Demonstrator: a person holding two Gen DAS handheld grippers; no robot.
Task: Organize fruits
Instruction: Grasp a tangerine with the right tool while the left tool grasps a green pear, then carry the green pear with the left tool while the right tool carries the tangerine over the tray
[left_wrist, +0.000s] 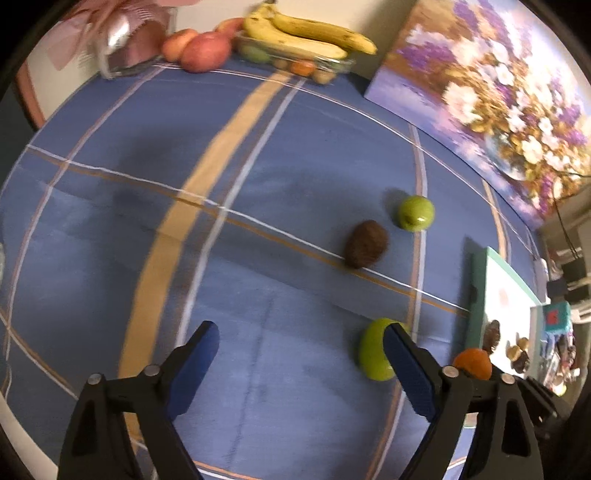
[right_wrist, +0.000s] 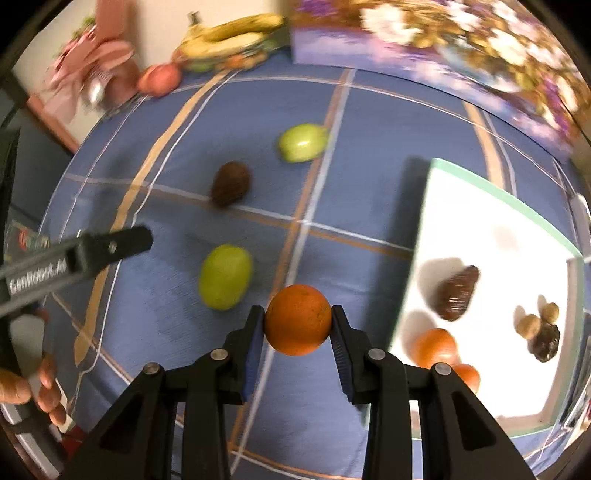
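Right wrist view: right tongs (right_wrist: 297, 320) clamped on round orange (right_wrist: 297, 319), no long axis; left tongs (left_wrist: 300, 338) agape, empty.

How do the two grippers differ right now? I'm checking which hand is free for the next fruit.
The right gripper is shut on the orange; the left gripper is open and holds nothing. The left one's finger overlaps a green apple lying on the cloth. Both have black arms with blue pads.
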